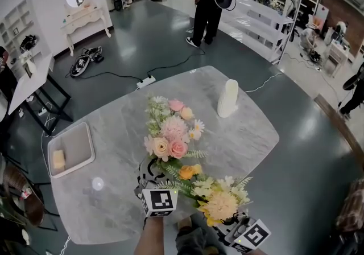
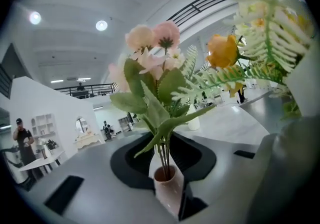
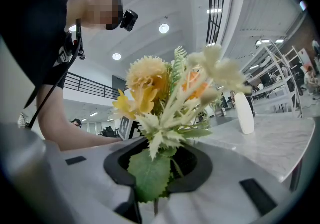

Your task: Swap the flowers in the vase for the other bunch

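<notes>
Pinched the pink bunch point(image 1: 170, 134) by its stem sleeve point(image 2: 167, 188) in the left gripper point(image 1: 149, 173) at 6 o'clock, clamped the yellow bunch point(image 1: 219, 202) by its stems in the right gripper point(image 3: 150, 207) at 5, with the vase point(image 1: 228, 98) empty at 1 on the table point(image 1: 114, 134); judged both light, springy, best gripped low.

We can read no words, numbers or brand names anywhere. The only signs are black-and-white square code patterns. One is on the left cube point(image 1: 158, 202), which rides on the left gripper point(image 2: 167, 188). The other is on the right cube point(image 1: 254, 235), which rides on the right gripper point(image 3: 150, 210). Neither shows letters or digits we can make out.
</notes>
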`<state>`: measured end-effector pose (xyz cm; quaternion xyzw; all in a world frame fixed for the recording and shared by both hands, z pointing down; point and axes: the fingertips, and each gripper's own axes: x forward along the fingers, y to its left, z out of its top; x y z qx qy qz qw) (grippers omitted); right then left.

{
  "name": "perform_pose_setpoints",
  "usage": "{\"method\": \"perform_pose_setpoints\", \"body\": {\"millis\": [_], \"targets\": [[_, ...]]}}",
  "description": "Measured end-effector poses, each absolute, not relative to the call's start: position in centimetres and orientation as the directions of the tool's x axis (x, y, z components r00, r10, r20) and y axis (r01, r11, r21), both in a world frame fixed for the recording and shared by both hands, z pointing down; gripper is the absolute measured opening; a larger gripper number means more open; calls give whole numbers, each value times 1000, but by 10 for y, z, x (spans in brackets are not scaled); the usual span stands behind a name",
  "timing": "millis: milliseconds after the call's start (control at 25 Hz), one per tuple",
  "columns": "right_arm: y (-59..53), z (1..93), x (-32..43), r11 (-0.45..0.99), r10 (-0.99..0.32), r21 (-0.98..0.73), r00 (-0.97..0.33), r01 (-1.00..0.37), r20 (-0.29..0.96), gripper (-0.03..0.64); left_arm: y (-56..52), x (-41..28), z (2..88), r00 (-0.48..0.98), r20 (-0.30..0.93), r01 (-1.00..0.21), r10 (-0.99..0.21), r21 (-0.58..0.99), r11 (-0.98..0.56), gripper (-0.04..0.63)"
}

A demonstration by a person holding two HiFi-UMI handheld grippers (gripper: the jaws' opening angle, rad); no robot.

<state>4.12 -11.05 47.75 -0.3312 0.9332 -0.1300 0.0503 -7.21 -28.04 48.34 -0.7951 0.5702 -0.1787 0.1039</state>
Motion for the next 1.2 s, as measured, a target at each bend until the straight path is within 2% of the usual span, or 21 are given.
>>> {"method": "perform_pose_setpoints", "body": {"millis": [1200], "targets": [[-104, 415, 67, 770, -630, -239, -765, -592, -136, 117, -252, -67, 404, 307, 25, -925, -951, -225, -305, 84]]}}
